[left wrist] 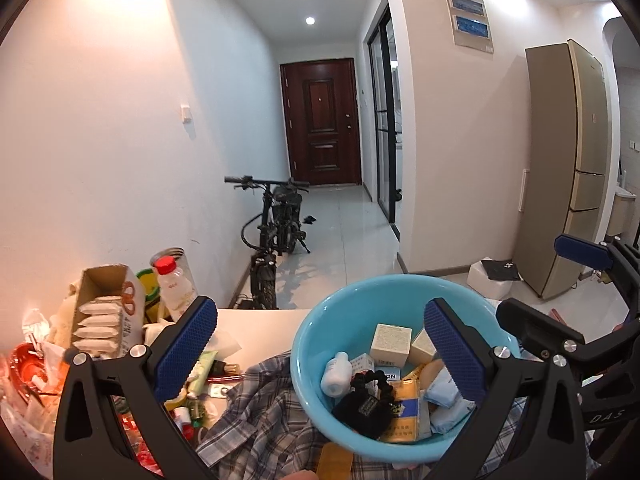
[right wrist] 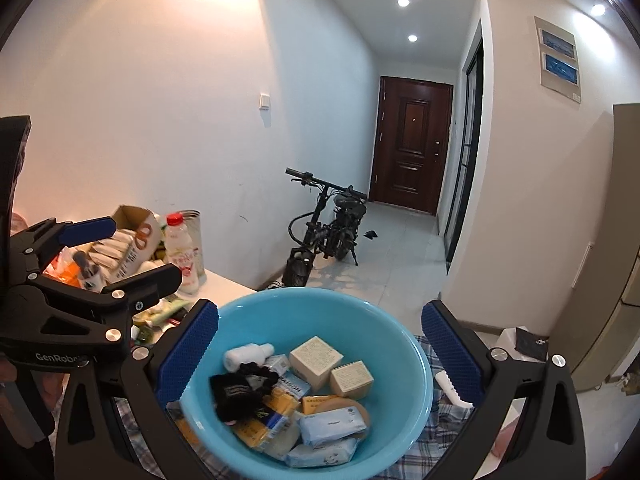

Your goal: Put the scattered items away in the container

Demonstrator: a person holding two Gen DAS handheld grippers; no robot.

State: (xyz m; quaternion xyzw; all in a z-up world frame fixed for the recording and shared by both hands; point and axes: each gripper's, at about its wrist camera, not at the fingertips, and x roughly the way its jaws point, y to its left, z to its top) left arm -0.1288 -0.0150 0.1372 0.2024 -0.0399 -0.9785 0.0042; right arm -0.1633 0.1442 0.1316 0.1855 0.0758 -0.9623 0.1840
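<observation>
Basin: a light-blue plastic basin [right wrist: 404, 412] is sitting on a plaid shirt [left wrist: 260, 412] spread over the white bench [left wrist: 260, 328].
Basin contents: two beige boxes [right wrist: 316, 361], a white bottle [right wrist: 248, 355], a black scrunchie [left wrist: 374, 384], a black pouch [right wrist: 234, 394], yellow packets [left wrist: 404, 416] and pale-blue tissue packs [right wrist: 334, 426] are lying inside.
Carton: an open cardboard carton [left wrist: 106, 312] is holding a row of white sachets.
Loose items: a red-capped bottle [left wrist: 174, 284] is standing beside the carton; tubes and small bottles are lying near it.
Writing: "GenRobo" is showing on the left claw's body; "DAS" on the right claw's.
Left claw [left wrist: 324, 356]: released, gripping nothing.
Right claw [right wrist: 320, 352]: released, hovering over the basin.
</observation>
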